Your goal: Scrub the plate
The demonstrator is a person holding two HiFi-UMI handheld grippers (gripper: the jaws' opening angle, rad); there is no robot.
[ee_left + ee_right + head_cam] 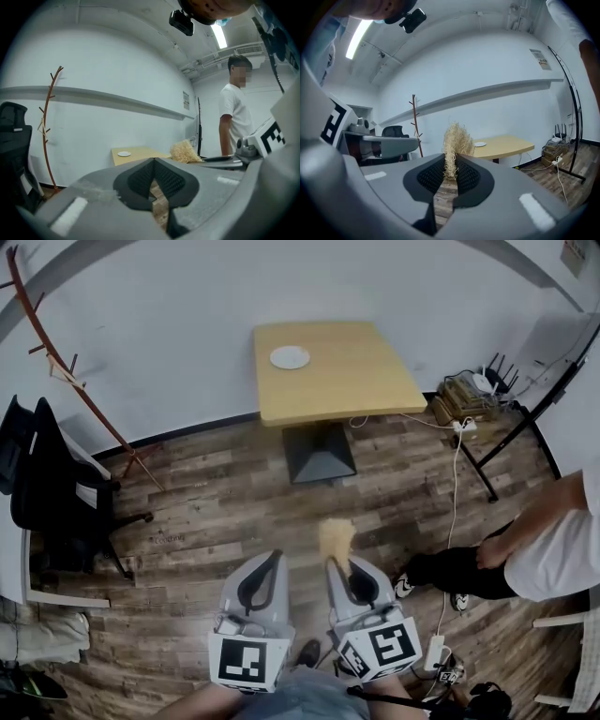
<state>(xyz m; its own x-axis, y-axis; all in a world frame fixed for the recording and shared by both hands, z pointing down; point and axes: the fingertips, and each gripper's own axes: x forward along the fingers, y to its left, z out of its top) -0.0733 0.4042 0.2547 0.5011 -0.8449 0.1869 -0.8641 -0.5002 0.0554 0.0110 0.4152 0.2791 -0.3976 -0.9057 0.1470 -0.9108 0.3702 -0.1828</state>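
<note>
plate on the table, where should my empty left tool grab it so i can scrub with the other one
Probably the rim, on its left side. The plate lies flat and shallow on the table, so only its thin edge gives the left tool a bite. Come in low from the table's left, leaving the top free for the right tool and its fibre scrubber.

The head view looks steeply down from well back from the table, while the 2 gripper views look low and level toward that same table and plate.
</note>
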